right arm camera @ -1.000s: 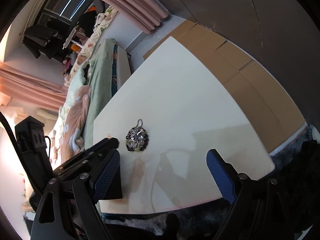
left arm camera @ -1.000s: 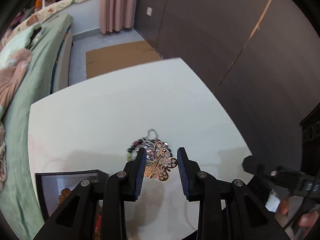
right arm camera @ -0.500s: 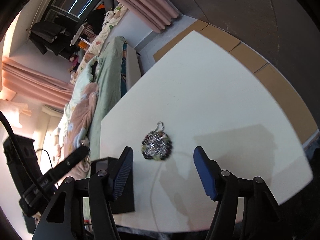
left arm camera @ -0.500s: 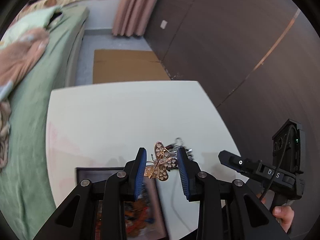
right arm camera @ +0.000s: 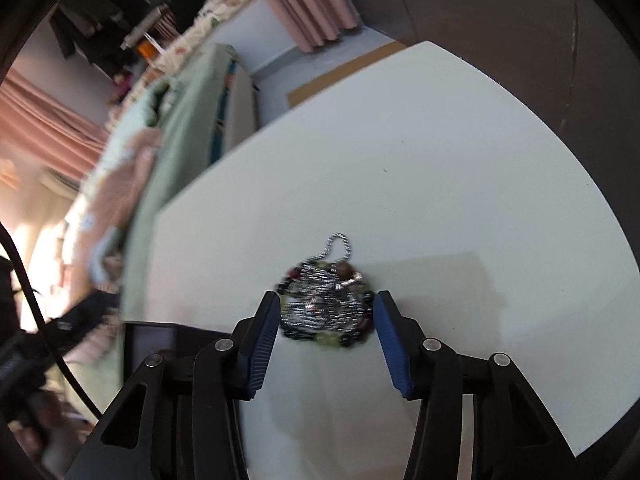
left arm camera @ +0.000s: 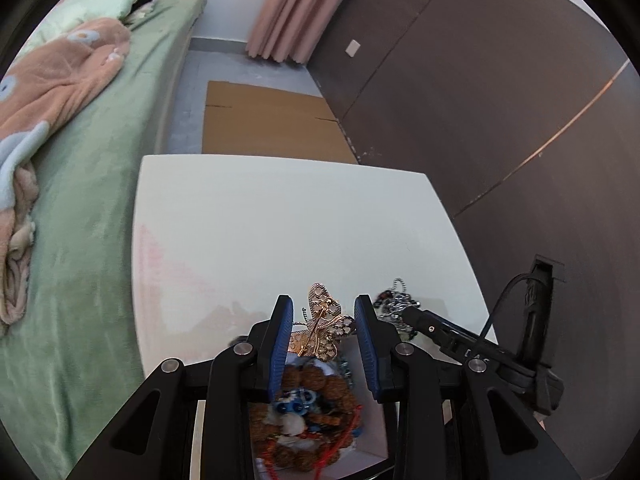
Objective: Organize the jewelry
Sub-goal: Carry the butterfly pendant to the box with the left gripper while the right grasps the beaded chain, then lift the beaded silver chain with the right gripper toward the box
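My left gripper (left arm camera: 322,322) is shut on a gold butterfly brooch (left arm camera: 325,326) and holds it above a black-rimmed jewelry box (left arm camera: 372,446) that holds brown bead bracelets (left arm camera: 316,408) with red cord. A heap of silver chain and dark beads (right arm camera: 328,304) lies on the white table (right arm camera: 440,168). My right gripper (right arm camera: 326,316) is open, its blue pads on either side of that heap, close to the table. The heap also shows in the left wrist view (left arm camera: 396,308), partly behind my right gripper.
The box's dark corner (right arm camera: 148,336) sits left of the right gripper. A green bed with a pink blanket (left arm camera: 60,92) runs along the table's left side. Flat cardboard (left arm camera: 264,120) lies on the floor beyond the table. A dark wall panel (left arm camera: 480,100) stands to the right.
My left gripper carried the brooch from above the heap to over the box. My right gripper narrowed and moved in until its pads flank the heap.
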`<state>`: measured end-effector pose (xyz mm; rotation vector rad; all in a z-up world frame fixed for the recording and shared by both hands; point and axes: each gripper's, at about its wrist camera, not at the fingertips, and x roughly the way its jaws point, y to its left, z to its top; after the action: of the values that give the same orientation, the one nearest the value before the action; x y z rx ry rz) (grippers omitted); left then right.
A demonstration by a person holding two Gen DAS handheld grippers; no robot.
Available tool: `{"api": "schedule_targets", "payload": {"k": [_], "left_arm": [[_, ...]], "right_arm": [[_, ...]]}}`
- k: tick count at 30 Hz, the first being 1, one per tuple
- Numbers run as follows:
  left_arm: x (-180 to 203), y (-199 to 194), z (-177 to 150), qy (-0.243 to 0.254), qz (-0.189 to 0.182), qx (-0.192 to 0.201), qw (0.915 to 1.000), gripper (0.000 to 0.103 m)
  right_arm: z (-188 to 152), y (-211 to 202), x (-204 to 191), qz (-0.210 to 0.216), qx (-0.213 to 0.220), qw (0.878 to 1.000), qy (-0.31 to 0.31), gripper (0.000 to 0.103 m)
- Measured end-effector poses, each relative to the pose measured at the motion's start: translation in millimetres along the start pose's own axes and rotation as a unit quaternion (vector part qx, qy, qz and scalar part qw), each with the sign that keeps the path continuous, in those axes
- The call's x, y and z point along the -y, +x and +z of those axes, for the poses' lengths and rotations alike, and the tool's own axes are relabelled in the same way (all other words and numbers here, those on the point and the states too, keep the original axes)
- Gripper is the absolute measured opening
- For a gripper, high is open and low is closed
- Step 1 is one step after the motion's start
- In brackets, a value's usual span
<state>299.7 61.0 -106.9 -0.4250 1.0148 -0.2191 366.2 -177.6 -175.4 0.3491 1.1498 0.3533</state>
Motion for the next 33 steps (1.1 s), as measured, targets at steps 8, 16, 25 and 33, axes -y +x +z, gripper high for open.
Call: {"api": "schedule_targets", "payload": {"k": [8, 16, 25, 33], "left_arm": [[-11.0, -3.9, 1.6, -0.009, -0.004, 0.000, 0.9999, 0.033], [-17.6, -14.9, 3.0, -0.015, -0.008, 0.010, 0.9998, 0.033], [-16.7, -14.8, 2.0, -0.013, -0.010, -0.001, 0.9999, 0.033], [-7.2, 10.4, -7.1, -0.007, -0.026, -0.077, 0.9966, 0.034]], "right_arm": [[2.3, 1.9, -18.1, -0.070, 0.025, 0.996, -0.056, 0.042], [-8.4, -2.8, -31.5, -0.098, 0.037, 0.990, -0.097, 0.042], [-12.2, -0.6, -31.4, -0.121, 0.042, 0.984, -0.123, 0.040], [-10.0, 5.6, -39.7, -0.130, 0.039, 0.981, -0.141, 0.039]]}}
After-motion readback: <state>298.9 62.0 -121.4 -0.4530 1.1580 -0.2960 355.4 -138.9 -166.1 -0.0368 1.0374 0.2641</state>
